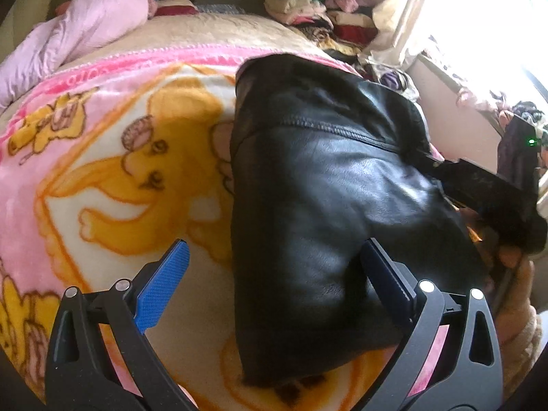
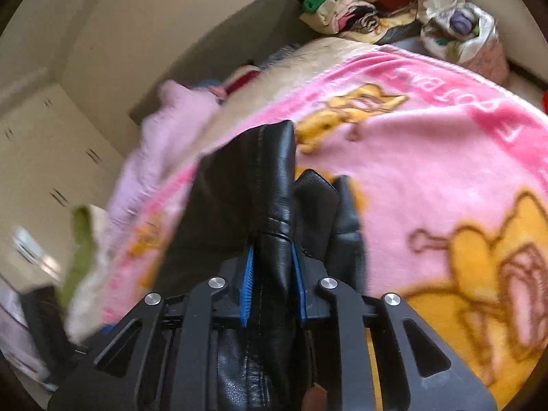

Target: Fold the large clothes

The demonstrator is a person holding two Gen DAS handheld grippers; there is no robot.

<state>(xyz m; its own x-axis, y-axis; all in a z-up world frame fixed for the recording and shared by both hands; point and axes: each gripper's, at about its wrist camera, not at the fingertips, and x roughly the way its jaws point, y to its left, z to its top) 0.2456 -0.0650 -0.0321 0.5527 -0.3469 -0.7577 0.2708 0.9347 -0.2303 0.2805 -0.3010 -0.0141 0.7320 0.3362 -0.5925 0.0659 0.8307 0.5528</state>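
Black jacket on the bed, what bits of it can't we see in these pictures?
- Left wrist view: the black jacket's right side, hidden behind the right gripper.
- Right wrist view: the part clamped between the fingers, covered by the gripper frame.
- Right wrist view: its far end, smeared by motion blur.

From my feed: a bed under a pink cartoon blanket, clothes heaped by cream walls, white wardrobe doors, a sun-blown window.
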